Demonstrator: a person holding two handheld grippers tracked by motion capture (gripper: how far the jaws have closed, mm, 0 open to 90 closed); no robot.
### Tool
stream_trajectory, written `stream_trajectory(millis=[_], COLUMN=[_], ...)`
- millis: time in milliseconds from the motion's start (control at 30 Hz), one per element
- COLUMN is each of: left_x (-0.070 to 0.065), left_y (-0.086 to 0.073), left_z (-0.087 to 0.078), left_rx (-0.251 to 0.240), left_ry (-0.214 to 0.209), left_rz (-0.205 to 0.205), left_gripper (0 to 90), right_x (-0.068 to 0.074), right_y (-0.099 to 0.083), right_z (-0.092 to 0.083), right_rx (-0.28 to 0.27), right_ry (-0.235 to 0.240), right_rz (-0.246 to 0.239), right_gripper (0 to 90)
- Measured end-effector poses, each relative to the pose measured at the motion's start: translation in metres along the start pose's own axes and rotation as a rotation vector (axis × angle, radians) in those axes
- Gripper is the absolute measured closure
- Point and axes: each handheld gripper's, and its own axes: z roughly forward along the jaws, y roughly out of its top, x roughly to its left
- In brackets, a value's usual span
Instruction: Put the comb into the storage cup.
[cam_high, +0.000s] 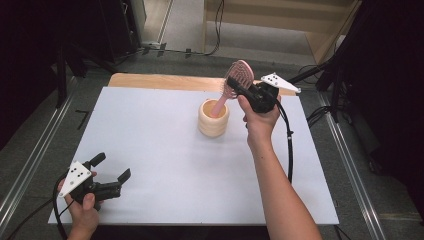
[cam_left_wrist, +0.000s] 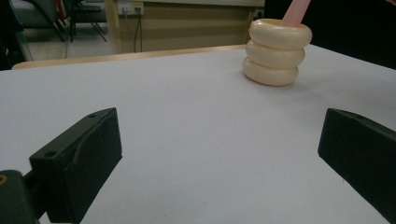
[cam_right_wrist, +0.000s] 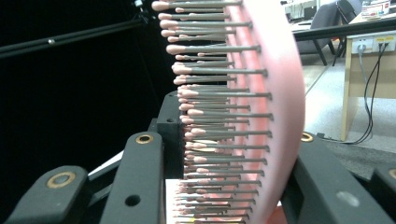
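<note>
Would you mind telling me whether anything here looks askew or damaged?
Nothing looks damaged or spilled. The pink hairbrush leans at a slant, handle down in the cream ribbed cup, because the right gripper is clamped on its bristled head. The left gripper rests open.

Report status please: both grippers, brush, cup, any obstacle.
Right gripper shut on brush, handle in cup. Left gripper open, idle at near table edge. Nothing in the way.

right gripper (cam_high: 240, 86) grips pink hairbrush (cam_high: 239, 73), handle in cream holder (cam_high: 213, 120) (tilted)
</note>
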Motion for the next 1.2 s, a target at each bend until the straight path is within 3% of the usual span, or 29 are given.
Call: stream_trajectory(millis=[533, 1200], left_x=[0.0, -0.001], left_y=[0.0, 0.0], left_z=[0.0, 0.0], left_rx=[0.002, 0.004], left_ry=[0.0, 0.001], left_rz=[0.003, 0.007], left_gripper=[0.0, 0.0], right_x=[-0.008, -0.014], right_y=[-0.028, -0.051], right_z=[0.015, 0.021], right_rx=[0.055, 0.074], right_ry=[-0.023, -0.029], right_rz=[0.03, 0.097], right_gripper=[62.3, 62.3])
